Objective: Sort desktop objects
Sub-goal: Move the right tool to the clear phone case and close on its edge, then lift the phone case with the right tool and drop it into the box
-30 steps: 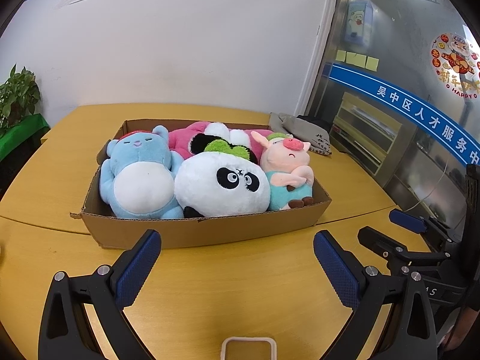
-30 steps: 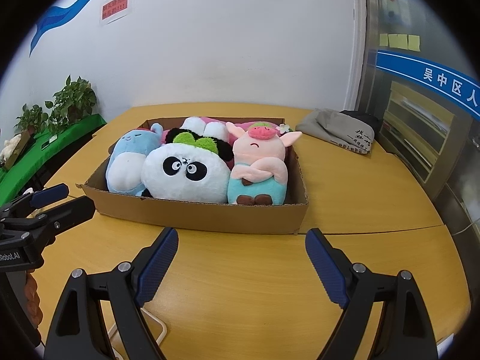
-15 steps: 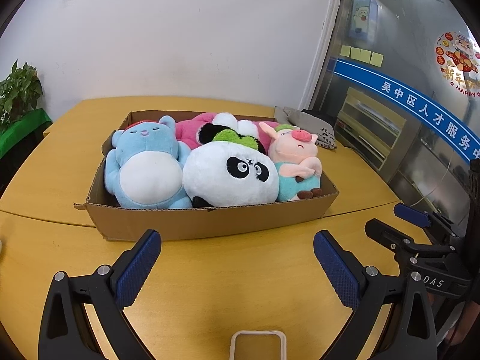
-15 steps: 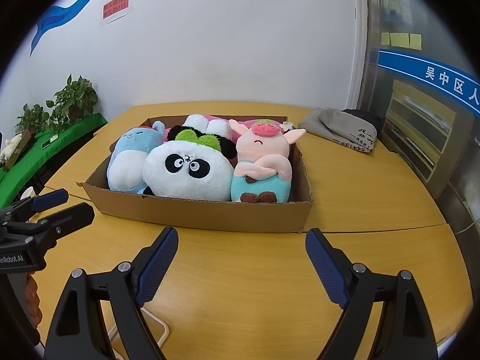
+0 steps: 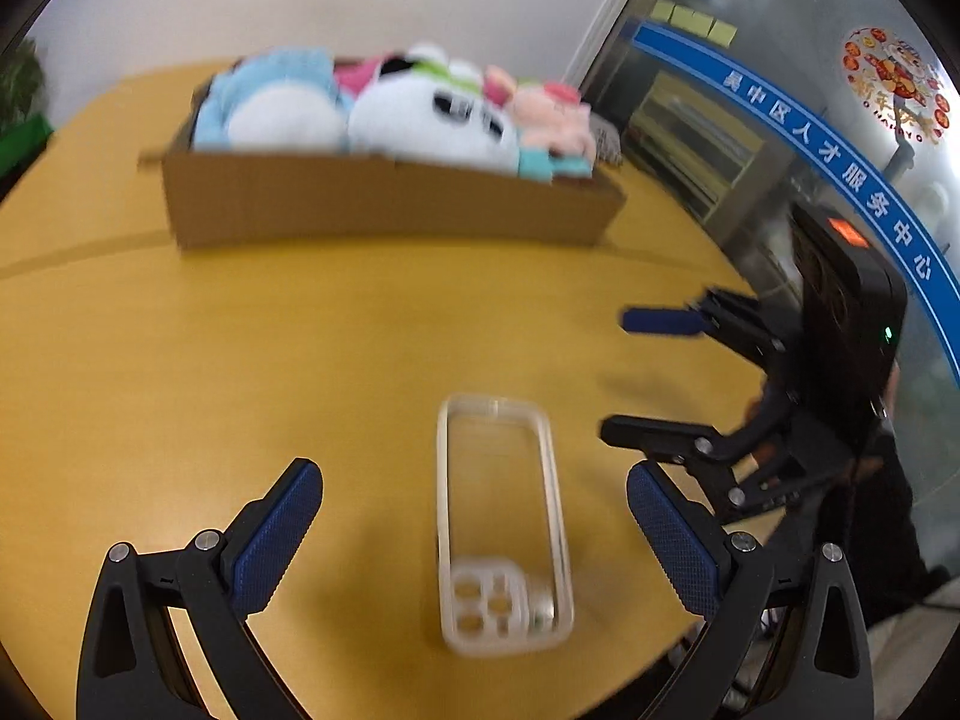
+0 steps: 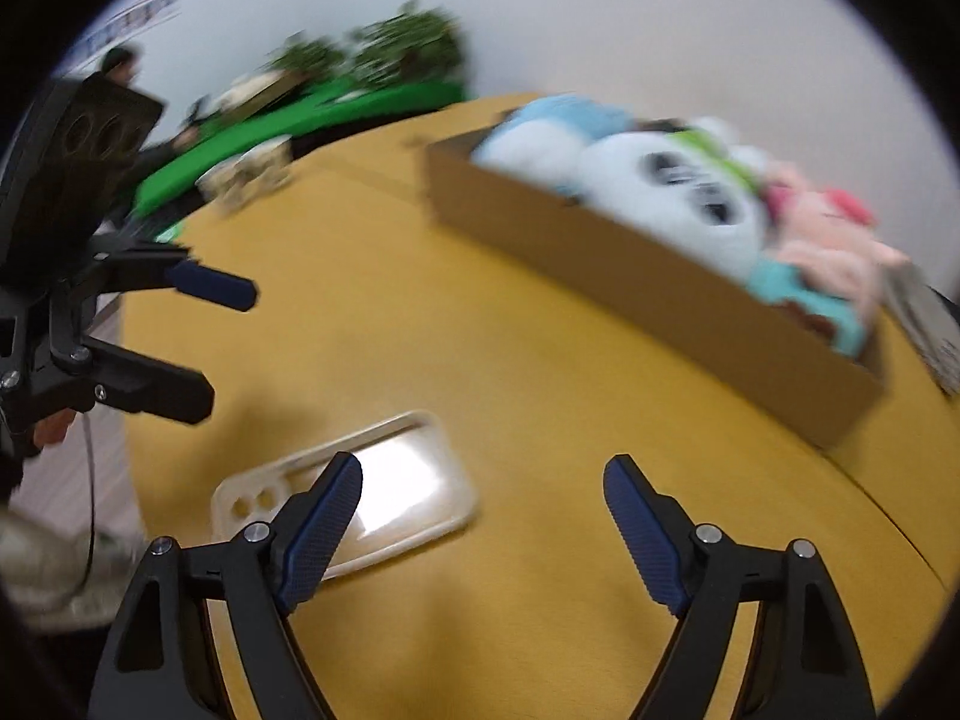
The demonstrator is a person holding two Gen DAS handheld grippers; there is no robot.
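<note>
One worktop (image 5: 180, 360), one cardboard box (image 5: 384, 204) already holding soft toys (image 5: 420, 114); clear phone case (image 5: 501, 522) lies loose in front. Both hand-held grippers, left (image 5: 474, 534) and right (image 6: 483, 522), gape empty. Blurry, but sorting seems barely begun.

A clear phone case (image 5: 501, 525) lies flat on the yellow desk (image 5: 240, 372) between the left claw (image 5: 474, 531)'s wide-apart blue pads. The right claw (image 5: 636, 381) hangs open to the right. Behind, a cardboard box (image 5: 384, 201) holds blurred plush toys (image 5: 420, 114)
</note>
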